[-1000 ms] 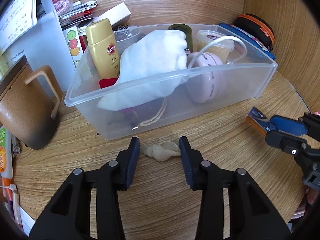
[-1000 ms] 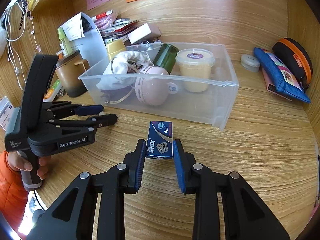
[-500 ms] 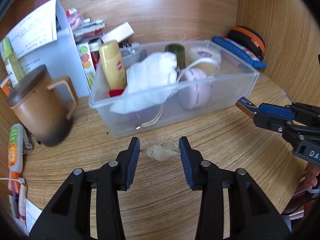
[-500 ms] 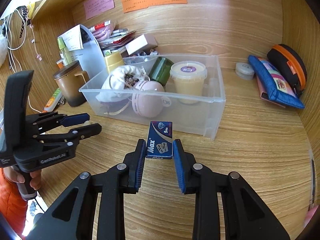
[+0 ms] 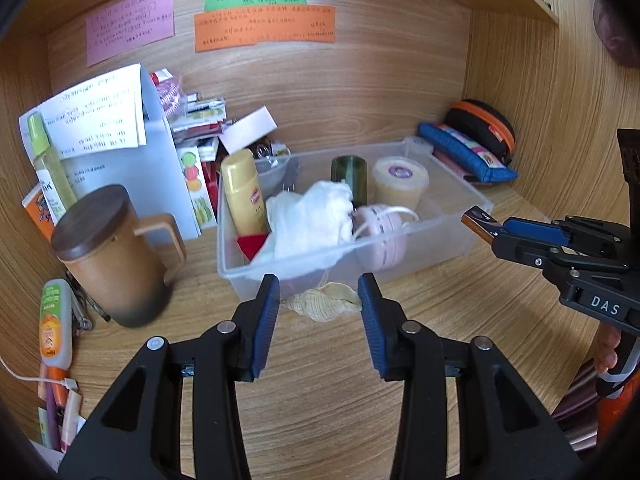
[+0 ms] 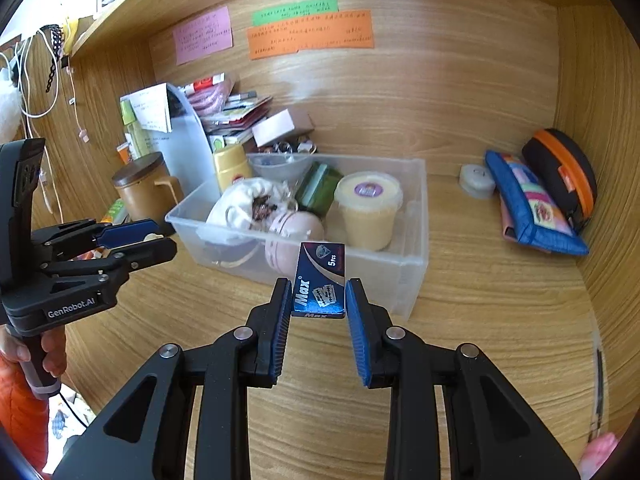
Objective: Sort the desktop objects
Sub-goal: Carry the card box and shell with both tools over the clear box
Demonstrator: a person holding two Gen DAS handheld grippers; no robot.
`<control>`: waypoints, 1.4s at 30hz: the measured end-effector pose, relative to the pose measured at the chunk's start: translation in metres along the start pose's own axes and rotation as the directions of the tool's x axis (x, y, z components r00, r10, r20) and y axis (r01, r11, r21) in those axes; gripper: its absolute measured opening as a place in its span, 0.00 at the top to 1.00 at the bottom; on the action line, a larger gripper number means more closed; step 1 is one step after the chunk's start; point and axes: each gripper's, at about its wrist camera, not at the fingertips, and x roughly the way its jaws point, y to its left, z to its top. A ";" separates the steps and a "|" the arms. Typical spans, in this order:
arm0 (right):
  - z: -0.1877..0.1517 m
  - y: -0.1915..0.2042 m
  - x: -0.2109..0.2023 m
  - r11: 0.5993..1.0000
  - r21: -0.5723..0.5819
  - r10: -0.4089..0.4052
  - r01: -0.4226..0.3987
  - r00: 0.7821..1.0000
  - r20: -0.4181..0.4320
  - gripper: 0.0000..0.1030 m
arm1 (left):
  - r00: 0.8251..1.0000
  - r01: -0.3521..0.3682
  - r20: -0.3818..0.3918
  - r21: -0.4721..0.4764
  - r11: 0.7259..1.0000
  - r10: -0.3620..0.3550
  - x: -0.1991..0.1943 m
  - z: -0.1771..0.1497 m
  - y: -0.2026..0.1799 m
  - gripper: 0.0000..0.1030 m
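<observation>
My left gripper (image 5: 319, 304) is shut on a beige spiral seashell (image 5: 323, 303) and holds it above the desk, in front of the clear plastic bin (image 5: 452, 236). My right gripper (image 6: 319, 300) is shut on a small dark blue "Max" razor blade box (image 6: 320, 282), held up in front of the bin (image 6: 404, 276). The bin holds a white cloth pouch (image 5: 308, 220), a yellow bottle (image 5: 243, 192), a pink round case (image 6: 296, 236), a green jar (image 6: 318, 190) and a lidded tub (image 6: 368, 204). The right gripper also shows at the right of the left wrist view (image 5: 496, 232).
A brown lidded mug (image 5: 108, 256) stands left of the bin, with a white file holder (image 5: 120, 160) and stacked papers behind. A blue pouch (image 6: 532, 204), an orange-trimmed black case (image 6: 564, 172) and a small round lid (image 6: 476, 176) lie at the right. Small items lie along the left edge (image 5: 56, 324).
Both grippers have risen and pulled back from the bin, each still holding its object. The shell and the blade box are higher off the desk than before.
</observation>
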 end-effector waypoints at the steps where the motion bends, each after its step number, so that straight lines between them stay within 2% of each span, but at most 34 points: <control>1: 0.002 -0.001 0.000 1.000 0.001 -0.004 0.004 1.000 0.004 0.75 | 1.000 0.000 0.003 -0.004 1.000 0.000 0.000 0.001 0.002 0.61; 8: 0.020 -0.006 0.005 1.000 -0.012 -0.026 0.026 0.999 0.020 0.75 | 1.000 0.004 0.022 -0.037 0.999 -0.003 0.003 0.015 0.016 0.61; 16: 0.035 -0.016 0.025 0.999 -0.028 -0.042 0.042 0.999 -0.003 0.75 | 1.000 0.012 0.017 -0.064 0.998 -0.011 0.020 0.033 0.032 0.61; 33: 0.055 0.002 0.083 0.988 -0.151 0.025 -0.041 0.994 -0.108 0.75 | 0.997 0.039 -0.068 -0.111 0.993 -0.047 0.082 0.043 0.047 0.61; 42: 0.058 -0.004 0.095 0.988 -0.133 0.060 -0.083 0.985 -0.164 0.75 | 0.996 0.023 -0.082 -0.094 0.995 -0.030 0.093 0.044 0.047 0.61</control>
